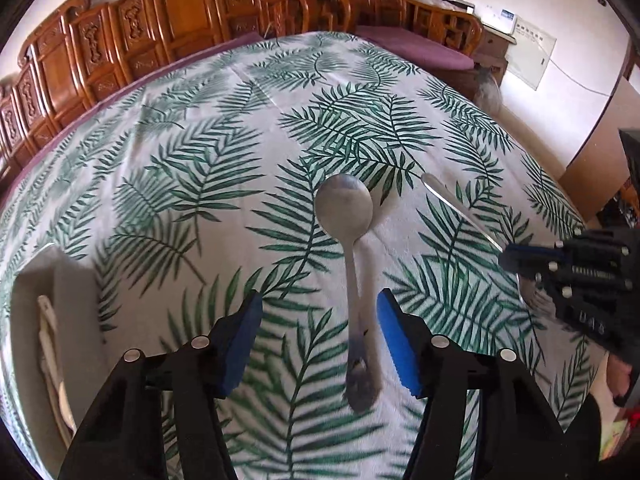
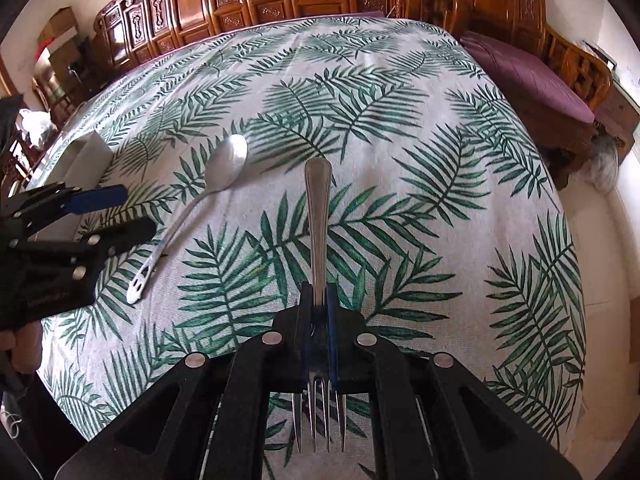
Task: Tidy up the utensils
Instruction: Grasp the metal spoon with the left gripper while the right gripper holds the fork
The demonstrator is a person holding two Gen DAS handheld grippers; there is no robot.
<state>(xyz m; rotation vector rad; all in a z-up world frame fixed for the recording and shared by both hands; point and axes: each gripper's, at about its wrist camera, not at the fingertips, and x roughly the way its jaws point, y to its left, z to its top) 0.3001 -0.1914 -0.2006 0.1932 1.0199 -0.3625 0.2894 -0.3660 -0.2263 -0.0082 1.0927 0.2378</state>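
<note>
The tablecloth (image 1: pixel 200 168) is white with green palm leaves; the spoon (image 1: pixel 347 216) and fork (image 2: pixel 318 216) are silver.

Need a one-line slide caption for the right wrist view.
Right gripper clamps a fork, handle pointing forward, above the leaf-print tablecloth; spoon lies at left beside the open left gripper.

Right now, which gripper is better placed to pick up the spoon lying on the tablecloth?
Left. The left gripper is open with the spoon handle between its fingers, while the right gripper is shut on the fork.
</note>
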